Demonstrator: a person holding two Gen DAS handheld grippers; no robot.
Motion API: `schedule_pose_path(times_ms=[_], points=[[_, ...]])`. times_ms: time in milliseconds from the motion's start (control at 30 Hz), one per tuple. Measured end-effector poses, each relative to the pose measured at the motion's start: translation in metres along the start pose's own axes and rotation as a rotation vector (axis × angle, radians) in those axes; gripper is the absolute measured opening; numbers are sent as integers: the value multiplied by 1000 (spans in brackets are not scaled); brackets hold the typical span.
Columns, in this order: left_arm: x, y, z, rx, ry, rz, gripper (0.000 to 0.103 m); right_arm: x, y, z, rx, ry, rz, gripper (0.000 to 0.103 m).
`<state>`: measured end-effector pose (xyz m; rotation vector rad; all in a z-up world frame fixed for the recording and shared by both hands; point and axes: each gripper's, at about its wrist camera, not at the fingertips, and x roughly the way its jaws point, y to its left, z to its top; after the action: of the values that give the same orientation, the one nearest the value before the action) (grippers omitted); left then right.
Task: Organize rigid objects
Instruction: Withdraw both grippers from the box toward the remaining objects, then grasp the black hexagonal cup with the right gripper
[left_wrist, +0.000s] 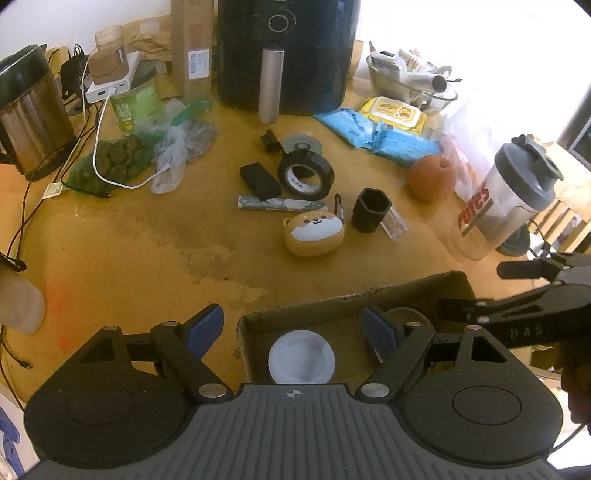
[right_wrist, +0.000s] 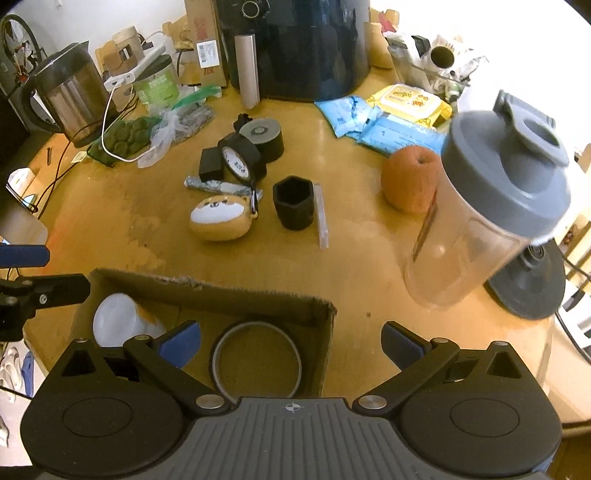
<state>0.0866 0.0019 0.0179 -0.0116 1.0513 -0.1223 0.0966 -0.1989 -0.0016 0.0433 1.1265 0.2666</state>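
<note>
Cardboard box (right_wrist: 207, 291) at near table edge: white cup (right_wrist: 114, 321) on its side, grey ring (right_wrist: 221, 343) flat beside it. Beyond, well apart: dog-face case (left_wrist: 314, 232), black hex cup (left_wrist: 369, 210), tape roll (left_wrist: 306, 173). Left gripper (left_wrist: 293, 330) spread, empty, above box. Right gripper (right_wrist: 291, 343) spread, empty.

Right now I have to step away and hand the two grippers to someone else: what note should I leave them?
Left gripper: open, empty, over the cardboard box.
Right gripper: open, empty, over the same box.
Done: white cup and a ring lie in the box.
Left on the table: dog-face case, black hexagonal cup, black tape roll, small black block, shaker bottle.
Next is probably the dog-face case, the nearest.
</note>
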Motion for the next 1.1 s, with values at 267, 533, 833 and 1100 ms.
schedule_pose_path(times_ms=[267,533,833,1100], points=[[6,11,2,-21,26,12,82,16,1,22,-18,-45,3,103],[5,25,-2,-62,26,12,82,36,6,43,-48,-95,8,103],[2,46,-7,-134,21,26,82,66,11,62,-95,-135,10,86],[2,58,-13,-182,35,3,82,93,15,78,-122,-143,-12,69]])
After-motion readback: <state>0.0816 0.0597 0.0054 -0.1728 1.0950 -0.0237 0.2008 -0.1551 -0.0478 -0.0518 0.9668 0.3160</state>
